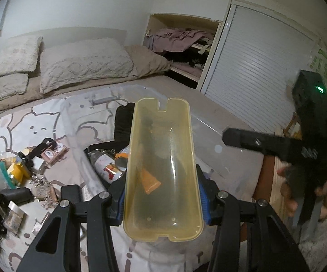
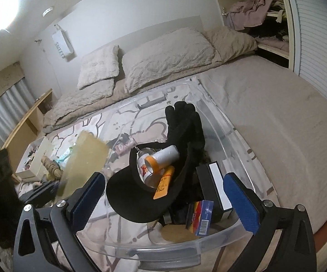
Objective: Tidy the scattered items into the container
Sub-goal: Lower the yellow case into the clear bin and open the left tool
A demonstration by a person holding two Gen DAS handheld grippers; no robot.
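Two grippers over a bed, both pointing down toward a clear plastic bin (image 2: 229,133).

Held thing: a translucent yellow tray (image 1: 162,170), long and shallow, rounded corners, a notch cut in each short end. Seen from the left wrist it runs straight away from the camera, open side up. Empty; the things below show through it, blurred. In the right wrist view the same tray (image 2: 86,158) shows at left, tilted, over the clutter beside the bin.

Left gripper (image 1: 162,204): jaws drawn in narrow on the tray's near end, blue pads pressed against its two long sides. Tray held off the bed, its far end reaching over the bin's near wall (image 1: 91,176).

Right gripper (image 2: 163,195): jaws wide apart, blue pads facing each other, nothing between them. It hangs above the bin's near rim. In the left wrist view it (image 1: 229,137) appears at right, blurred, with a hand (image 1: 308,195) on its grip.

Bin contents: black cap (image 2: 140,201) lying crown down, with a white bottle (image 2: 161,158) and an orange tube (image 2: 163,184) in it; black glove (image 2: 186,124) standing behind; black box (image 2: 211,188) and a blue and yellow carton (image 2: 203,217) to the right.

Loose items (image 1: 20,172) lie scattered on the patterned sheet (image 1: 57,122) left of the bin.
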